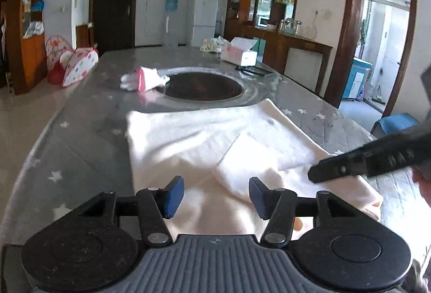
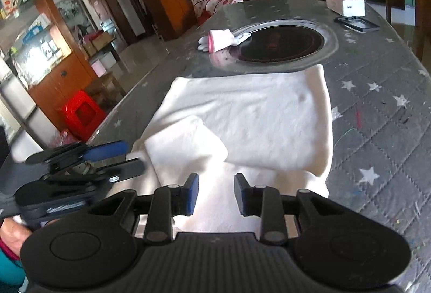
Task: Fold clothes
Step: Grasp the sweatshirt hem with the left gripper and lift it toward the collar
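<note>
- No text, label, brand or number is legible in either view.
- The white tissue box (image 2: 350,6), at the upper right of the right wrist view, bears a small dark mark on its end face, too blurred to read.
- The white fridge (image 1: 206,12), at the upper middle of the left wrist view, carries small stickers, unreadable.

Left gripper (image 1: 216,197) is angled downward with its blue pads spread wide, nothing pinched between them. Right gripper (image 2: 216,194) is tilted down too, pads a narrower gap apart and also not clamping anything. From each wrist view the other gripper pokes in from the side. A bit of a hand (image 2: 12,232) shows behind the left one.
</note>
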`<state>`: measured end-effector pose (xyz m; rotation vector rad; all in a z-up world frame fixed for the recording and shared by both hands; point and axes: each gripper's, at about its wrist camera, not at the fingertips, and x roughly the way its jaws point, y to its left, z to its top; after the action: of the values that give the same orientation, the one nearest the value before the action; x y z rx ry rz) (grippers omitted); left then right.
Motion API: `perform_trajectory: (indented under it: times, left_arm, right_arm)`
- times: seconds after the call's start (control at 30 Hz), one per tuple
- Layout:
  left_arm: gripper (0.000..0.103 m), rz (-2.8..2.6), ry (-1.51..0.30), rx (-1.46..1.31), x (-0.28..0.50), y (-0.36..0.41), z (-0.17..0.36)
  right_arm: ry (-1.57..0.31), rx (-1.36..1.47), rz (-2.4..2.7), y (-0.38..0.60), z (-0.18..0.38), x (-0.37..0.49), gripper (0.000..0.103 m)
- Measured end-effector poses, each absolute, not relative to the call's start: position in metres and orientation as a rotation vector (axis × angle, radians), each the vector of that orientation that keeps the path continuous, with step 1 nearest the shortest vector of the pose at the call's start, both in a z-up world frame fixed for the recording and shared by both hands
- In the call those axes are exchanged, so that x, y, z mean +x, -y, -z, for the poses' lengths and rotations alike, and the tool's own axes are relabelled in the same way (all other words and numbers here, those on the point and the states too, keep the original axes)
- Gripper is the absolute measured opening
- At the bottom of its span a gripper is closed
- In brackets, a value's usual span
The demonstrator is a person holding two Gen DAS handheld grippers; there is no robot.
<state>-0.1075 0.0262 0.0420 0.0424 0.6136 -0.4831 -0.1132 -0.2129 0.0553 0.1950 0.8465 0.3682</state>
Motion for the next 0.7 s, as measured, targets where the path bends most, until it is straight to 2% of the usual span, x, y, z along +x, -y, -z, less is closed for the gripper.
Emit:
perform_trajectory:
  times: [0.23,0.3,0.47,0.7]
  left_arm:
    - [0.055,0.477,-0.619,0.065,-0.093,-0.008,-0.030]
    - [0.041,0.475,-0.618,0.062,-0.090,-0.006,-0.030]
    - [0.014,0.473,-0.578,0.050,-0.096,-0.012,-0.037]
    - [0.009,0.456,-0.481,-0.083,-0.109,-0.048,-0.068]
  right_arm:
    - [-0.836,0.149,-0.367,0.208,-0.052,-0.116,0.032]
    - [-0.835,0.144,-0.368,0.207,-0.051,-0.116,0.033]
    - [-0.830,0.135,-0.366,0.205,-0.051,-0.119,0.033]
    - [-0.805,0.065,-0.355,0.195,-0.053,-0.122,0.033]
